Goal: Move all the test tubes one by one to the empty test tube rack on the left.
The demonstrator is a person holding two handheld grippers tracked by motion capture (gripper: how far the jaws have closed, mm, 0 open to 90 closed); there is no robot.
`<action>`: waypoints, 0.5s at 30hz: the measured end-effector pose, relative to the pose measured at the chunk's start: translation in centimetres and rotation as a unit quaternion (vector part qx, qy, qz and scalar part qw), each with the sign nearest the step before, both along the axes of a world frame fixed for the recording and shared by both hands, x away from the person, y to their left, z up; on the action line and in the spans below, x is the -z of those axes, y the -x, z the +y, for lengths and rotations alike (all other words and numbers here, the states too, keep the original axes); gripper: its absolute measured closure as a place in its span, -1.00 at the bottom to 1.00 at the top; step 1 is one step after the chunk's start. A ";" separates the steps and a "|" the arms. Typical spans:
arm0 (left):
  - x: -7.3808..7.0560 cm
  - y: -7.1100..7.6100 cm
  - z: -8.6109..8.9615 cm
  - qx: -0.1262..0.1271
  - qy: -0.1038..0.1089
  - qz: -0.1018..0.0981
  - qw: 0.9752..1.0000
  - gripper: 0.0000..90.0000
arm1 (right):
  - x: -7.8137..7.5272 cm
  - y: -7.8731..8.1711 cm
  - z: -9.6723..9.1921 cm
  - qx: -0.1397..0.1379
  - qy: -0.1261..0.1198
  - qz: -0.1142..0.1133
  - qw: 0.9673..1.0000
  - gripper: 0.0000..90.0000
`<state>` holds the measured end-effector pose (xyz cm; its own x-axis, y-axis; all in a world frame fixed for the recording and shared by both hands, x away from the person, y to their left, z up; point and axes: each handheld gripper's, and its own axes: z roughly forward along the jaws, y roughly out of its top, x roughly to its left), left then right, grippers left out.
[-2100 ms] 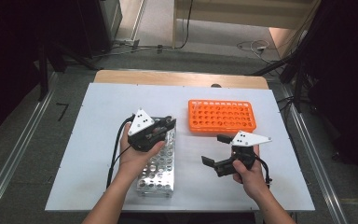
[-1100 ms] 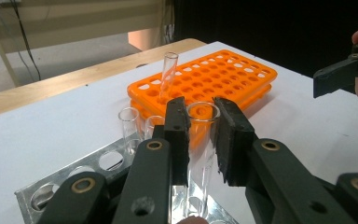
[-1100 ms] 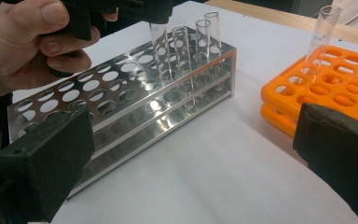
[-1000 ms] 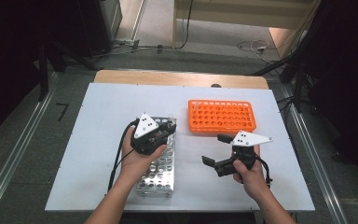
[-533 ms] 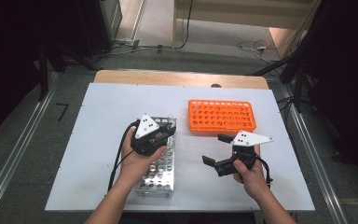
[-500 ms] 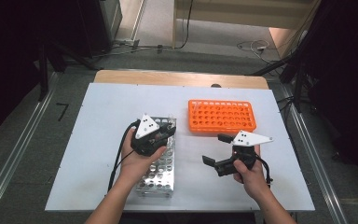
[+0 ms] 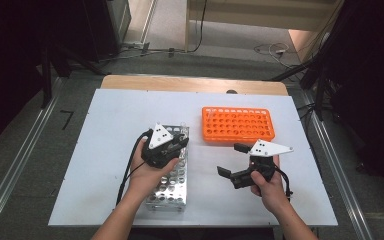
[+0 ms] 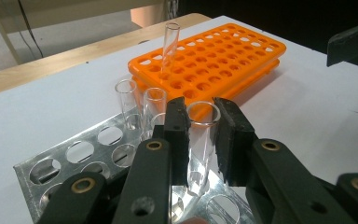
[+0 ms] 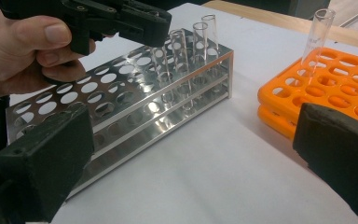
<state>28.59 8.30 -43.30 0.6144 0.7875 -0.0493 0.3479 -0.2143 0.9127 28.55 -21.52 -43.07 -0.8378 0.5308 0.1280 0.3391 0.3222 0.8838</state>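
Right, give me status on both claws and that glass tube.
Left claw shut on glass tube, tube upright in metal rack. Right claw open, holding nothing, beside orange rack. Nothing between the racks.

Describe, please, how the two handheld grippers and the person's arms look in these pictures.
Both grippers are black, each topped by a grey three-cornered plate with small dark dots. The left gripper trails a black cable along the forearm; its jaw arms carry brass-coloured pivot pins and end in flat black pads. The right gripper has blocky matt black pads and a black cable looping by the wrist. The forearms are bare, with no sleeves or gloves.
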 end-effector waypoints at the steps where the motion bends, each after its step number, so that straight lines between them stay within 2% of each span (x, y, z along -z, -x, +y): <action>1: 0.0 0.0 0.0 0.000 0.000 0.001 1.000 0.66 | 0.0 0.0 0.0 0.000 0.000 0.000 1.000 -1.00; 15: 0.2 -0.3 -0.3 -0.005 -0.020 0.025 0.999 0.66 | 0.0 0.0 0.0 0.000 0.001 0.001 1.000 -1.00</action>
<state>28.86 8.05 -43.53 0.6046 0.7950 -0.0489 0.3950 -0.2460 0.8851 28.55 -21.49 -43.09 -0.8375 0.5312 0.1282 0.3407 0.3242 0.8825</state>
